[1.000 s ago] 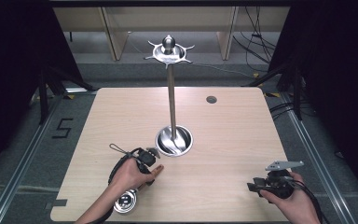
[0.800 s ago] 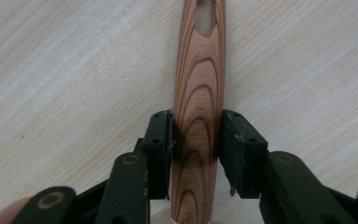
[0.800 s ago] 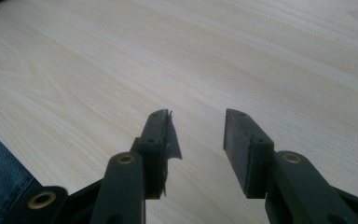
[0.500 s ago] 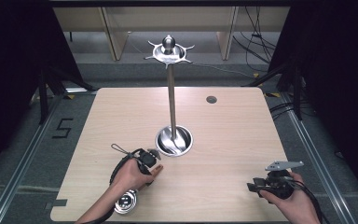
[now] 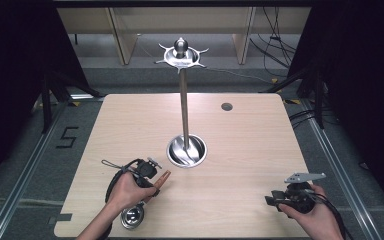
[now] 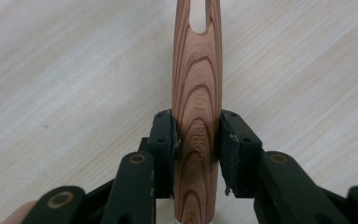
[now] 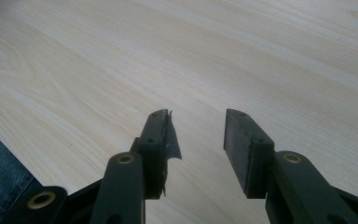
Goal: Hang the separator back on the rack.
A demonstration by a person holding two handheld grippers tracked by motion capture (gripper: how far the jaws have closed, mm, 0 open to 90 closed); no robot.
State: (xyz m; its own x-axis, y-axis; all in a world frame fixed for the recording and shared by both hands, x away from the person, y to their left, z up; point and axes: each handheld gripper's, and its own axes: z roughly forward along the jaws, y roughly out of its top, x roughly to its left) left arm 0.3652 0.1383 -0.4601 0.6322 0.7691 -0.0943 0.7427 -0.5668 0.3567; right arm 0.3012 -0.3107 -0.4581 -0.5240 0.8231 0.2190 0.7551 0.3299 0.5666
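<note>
Pale wood surface (image 5: 250,150) lies under my left claw (image 6: 196,140), clamped on the ladle's wooden handle (image 6: 196,93) to lift it toward the steel stand (image 5: 184,100) ahead, while my right claw (image 7: 198,135) gapes idle.

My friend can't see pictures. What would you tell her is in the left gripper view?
The left gripper has its two black jaws clamped on a striped wooden handle, one pad pressing each side. The handle points away over the pale wooden table and has a long slot near its far end.
</note>
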